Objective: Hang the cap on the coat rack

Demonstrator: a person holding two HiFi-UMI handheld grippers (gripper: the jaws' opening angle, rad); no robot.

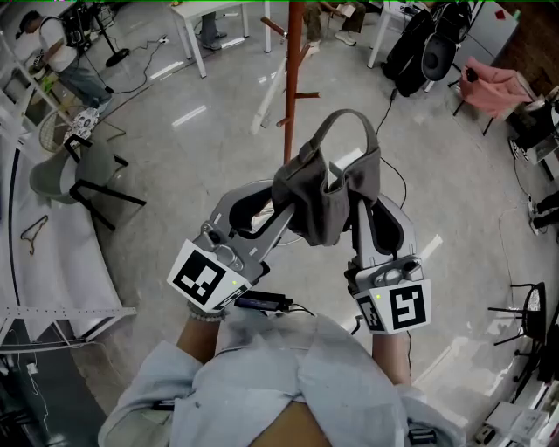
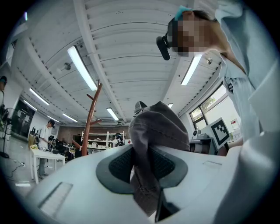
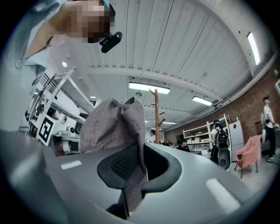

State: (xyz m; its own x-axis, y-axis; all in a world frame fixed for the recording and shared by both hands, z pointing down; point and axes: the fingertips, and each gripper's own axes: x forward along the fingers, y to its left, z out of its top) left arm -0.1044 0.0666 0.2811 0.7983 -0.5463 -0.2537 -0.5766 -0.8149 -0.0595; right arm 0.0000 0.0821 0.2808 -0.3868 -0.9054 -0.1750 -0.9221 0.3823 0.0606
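Note:
A grey cap [image 1: 325, 188] hangs crumpled between my two grippers at chest height, its strap loop arching upward. My left gripper [image 1: 278, 208] is shut on the cap's left side, and in the left gripper view the grey cloth [image 2: 155, 131] is pinched between the dark pads [image 2: 122, 164]. My right gripper [image 1: 362, 209] is shut on the cap's right side, and the cap [image 3: 113, 127] fills the gap of that gripper [image 3: 140, 168]. The brown wooden coat rack [image 1: 293, 79] stands straight ahead, just beyond the cap. The coat rack [image 2: 90, 118] is far off in the left gripper view, and the coat rack [image 3: 156, 118] is likewise distant in the right one.
A grey chair [image 1: 92, 179] stands at the left, a pink armchair [image 1: 498, 87] at the far right. Black bags [image 1: 428, 44] lean behind the rack, beside a white table [image 1: 205, 17]. A seated person [image 1: 61, 52] is at the upper left. Cables run over the floor.

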